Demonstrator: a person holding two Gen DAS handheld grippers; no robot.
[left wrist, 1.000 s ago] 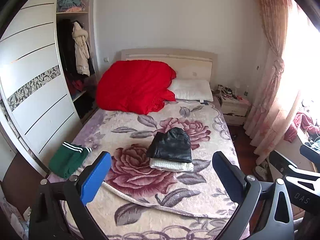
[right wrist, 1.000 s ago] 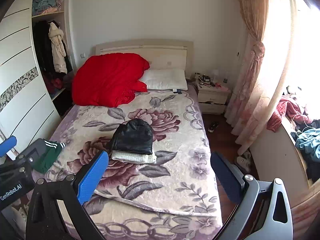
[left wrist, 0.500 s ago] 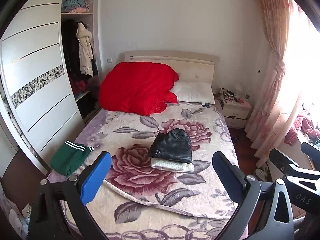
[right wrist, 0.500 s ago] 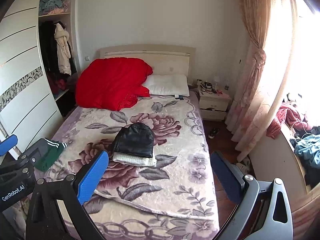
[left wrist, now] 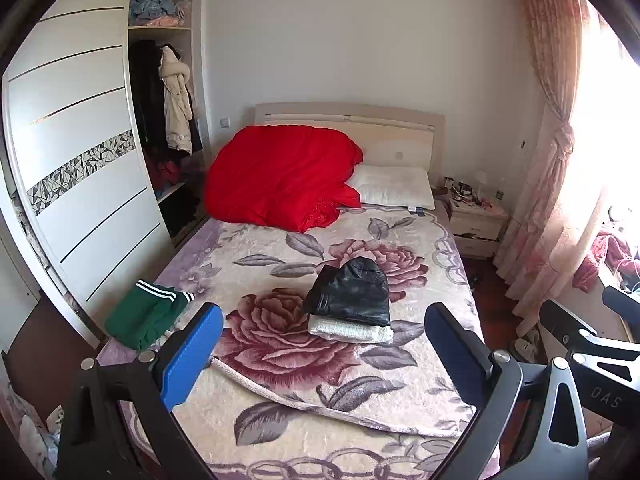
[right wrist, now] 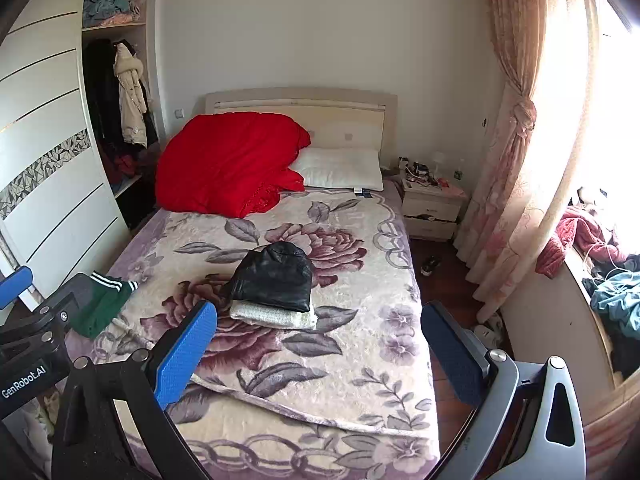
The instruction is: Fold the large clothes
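A folded black jacket (left wrist: 352,292) (right wrist: 276,276) lies on a folded white garment (left wrist: 348,330) (right wrist: 272,317) in the middle of the floral bed blanket (left wrist: 280,368) (right wrist: 352,360). A green garment with white stripes (left wrist: 144,312) (right wrist: 105,304) lies at the bed's left edge. My left gripper (left wrist: 324,352) is open and empty, held above the foot of the bed. My right gripper (right wrist: 318,348) is open and empty beside it, also well short of the clothes.
A red quilt (left wrist: 280,176) and a white pillow (left wrist: 394,186) lie at the headboard. A wardrobe (left wrist: 80,152) stands left, a nightstand (left wrist: 476,220) and curtains (left wrist: 552,160) right. More clothes lie on the window ledge (right wrist: 612,296).
Both grippers have tilted slightly, so the bed sits lower in both views. Nothing on the bed has moved. Both grippers stay open.
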